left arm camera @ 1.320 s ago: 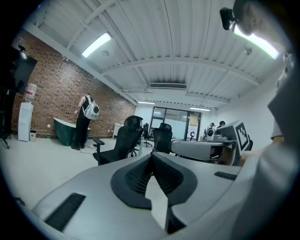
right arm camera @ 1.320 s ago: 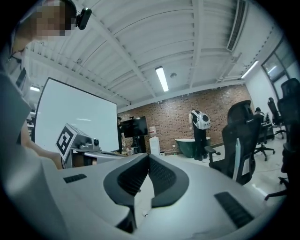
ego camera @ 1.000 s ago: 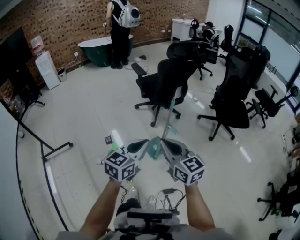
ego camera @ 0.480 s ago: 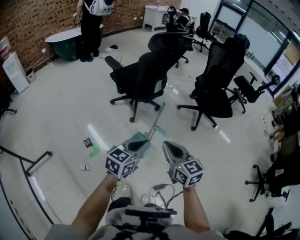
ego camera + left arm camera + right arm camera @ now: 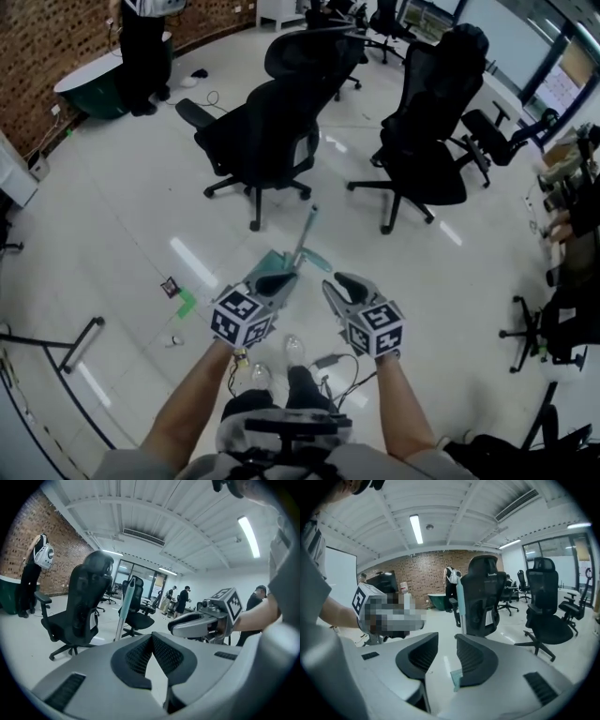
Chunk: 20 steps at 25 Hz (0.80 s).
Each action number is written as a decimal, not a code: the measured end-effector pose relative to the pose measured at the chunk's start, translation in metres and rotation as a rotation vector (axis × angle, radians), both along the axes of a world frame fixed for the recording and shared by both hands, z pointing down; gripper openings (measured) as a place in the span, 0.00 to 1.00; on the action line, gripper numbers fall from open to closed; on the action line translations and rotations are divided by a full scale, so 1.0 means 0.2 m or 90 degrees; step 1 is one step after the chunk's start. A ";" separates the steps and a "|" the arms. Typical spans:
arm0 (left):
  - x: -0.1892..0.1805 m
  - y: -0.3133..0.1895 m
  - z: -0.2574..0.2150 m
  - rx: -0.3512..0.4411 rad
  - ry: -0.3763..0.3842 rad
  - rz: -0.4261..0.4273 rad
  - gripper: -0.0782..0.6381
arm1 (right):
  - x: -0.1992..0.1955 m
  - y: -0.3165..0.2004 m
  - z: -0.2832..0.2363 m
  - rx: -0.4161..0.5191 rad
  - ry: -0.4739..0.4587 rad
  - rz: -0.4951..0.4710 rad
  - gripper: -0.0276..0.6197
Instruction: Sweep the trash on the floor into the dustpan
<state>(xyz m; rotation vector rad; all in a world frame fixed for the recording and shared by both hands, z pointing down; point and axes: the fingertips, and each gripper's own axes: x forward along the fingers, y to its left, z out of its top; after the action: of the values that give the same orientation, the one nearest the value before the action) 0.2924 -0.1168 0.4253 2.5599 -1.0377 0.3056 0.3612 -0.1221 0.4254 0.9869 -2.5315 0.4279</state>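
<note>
Left gripper view shows the left gripper point(image 5: 152, 637) with its fingers point(image 5: 136, 658) pressed together at the tips and nothing pinched between them. In the right gripper view the right gripper point(image 5: 446, 641) has its fingers point(image 5: 474, 660) spread a little. They have just been opening, and only bare floor and a sliver of teal show through the gap, so it holds nothing either. Just beyond both sets of tips stands a teal long-handled dustpan point(image 5: 272, 262). Its pan sits on the floor point(image 5: 122, 234) and its handle point(image 5: 307, 230) rises upright, in the head view closer to the left fingertips than to the right. The trash lies off to the left of the left gripper, apart from the pan: a dark scrap point(image 5: 170, 286), a green scrap point(image 5: 187, 303) and a small white bit point(image 5: 173, 340). I judge the task barely begun, since none of the trash is in the pan and neither gripper has a tool. I cannot make out a separate broom. Taking hold of the handle and all the sweeping remain.
</note>
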 end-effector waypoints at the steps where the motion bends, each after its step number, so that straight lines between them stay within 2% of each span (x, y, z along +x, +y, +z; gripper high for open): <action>1: -0.01 -0.04 0.03 -0.005 -0.009 -0.008 0.12 | 0.00 -0.06 0.07 -0.013 0.013 -0.007 0.25; 3: -0.04 -0.14 0.11 -0.011 -0.020 -0.030 0.12 | 0.00 -0.18 0.21 -0.033 0.038 -0.012 0.33; 7: -0.08 -0.31 0.26 -0.021 -0.043 -0.068 0.12 | -0.04 -0.42 0.47 -0.059 0.078 -0.031 0.37; 9: -0.10 -0.35 0.30 -0.033 -0.038 -0.095 0.12 | -0.09 -0.49 0.59 -0.068 0.120 -0.053 0.38; 11: -0.12 -0.36 0.33 -0.047 -0.026 -0.120 0.12 | -0.14 -0.55 0.68 -0.071 0.155 -0.069 0.44; 15: -0.16 -0.35 0.41 -0.074 -0.035 -0.128 0.12 | -0.24 -0.59 0.82 -0.108 0.181 -0.116 0.46; 20: -0.22 -0.38 0.48 -0.086 -0.046 -0.130 0.12 | -0.26 -0.59 0.98 -0.153 0.205 -0.156 0.46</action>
<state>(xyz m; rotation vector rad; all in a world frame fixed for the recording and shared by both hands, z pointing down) 0.2479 -0.1921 0.5203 2.3157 -1.2494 0.4005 0.3083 -0.2397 0.6210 0.5935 -2.2122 0.4470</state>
